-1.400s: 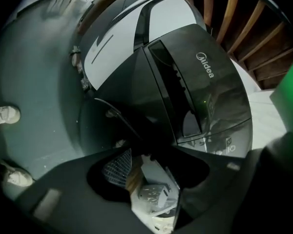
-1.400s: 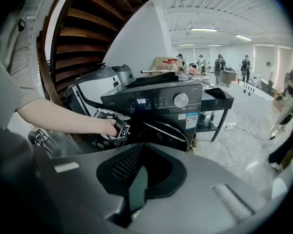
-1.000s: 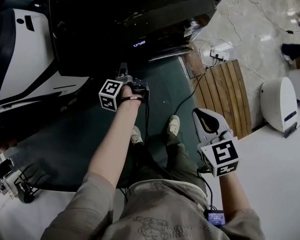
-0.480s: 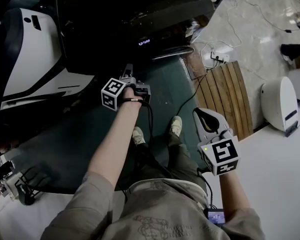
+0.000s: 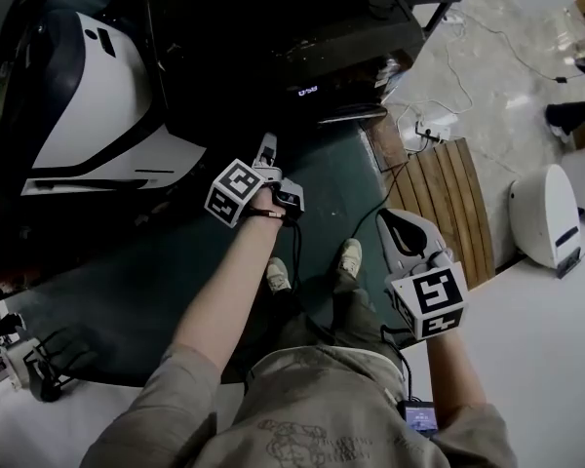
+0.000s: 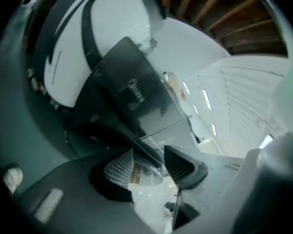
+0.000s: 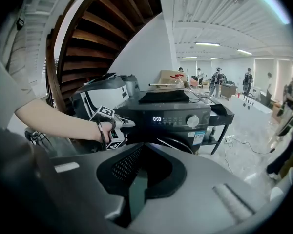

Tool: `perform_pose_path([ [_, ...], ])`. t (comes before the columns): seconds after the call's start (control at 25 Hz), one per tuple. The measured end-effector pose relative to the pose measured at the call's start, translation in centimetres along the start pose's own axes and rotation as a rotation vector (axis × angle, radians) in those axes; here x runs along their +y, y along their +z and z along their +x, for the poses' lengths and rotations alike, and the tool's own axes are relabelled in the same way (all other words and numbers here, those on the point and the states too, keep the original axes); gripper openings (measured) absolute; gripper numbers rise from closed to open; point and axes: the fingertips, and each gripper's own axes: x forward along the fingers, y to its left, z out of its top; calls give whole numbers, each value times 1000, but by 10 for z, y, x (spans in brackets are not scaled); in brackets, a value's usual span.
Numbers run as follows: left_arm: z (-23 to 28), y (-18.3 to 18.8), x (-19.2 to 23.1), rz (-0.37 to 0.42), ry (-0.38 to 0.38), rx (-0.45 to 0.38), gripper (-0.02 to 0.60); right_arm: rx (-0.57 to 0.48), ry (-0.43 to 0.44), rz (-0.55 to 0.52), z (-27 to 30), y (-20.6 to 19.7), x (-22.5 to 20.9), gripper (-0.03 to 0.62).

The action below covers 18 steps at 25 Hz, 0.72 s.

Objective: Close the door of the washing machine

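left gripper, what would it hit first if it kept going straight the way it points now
The washing machine: the left gripper points at its dark front, and a shiny curved edge, probably the door rim, sits between its spread tongs. Whether they touch it is unclear.

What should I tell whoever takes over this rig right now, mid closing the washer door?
Left gripper: fingers apart, at the washer front, what looks like the door edge between them.
Right gripper: shut, empty, held back from the washer.
Done: left is at the door edge.
Left to do: swing it shut; whether it is latched can't be told.
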Motion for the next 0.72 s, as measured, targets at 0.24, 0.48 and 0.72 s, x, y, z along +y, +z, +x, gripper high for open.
perform_pose_path([
  [0.24,-45,30,-38,129,-100,17,204,-72,-25,-57,-15,40,26,28],
  [0.48,-93,66,-67,298,-136,19,185,-163,-75,-219,-38,95,58,28],
  [0.72,-158,99,-125,653,-242,-59,178,-252,-57,-194,-60,128,86,28],
])
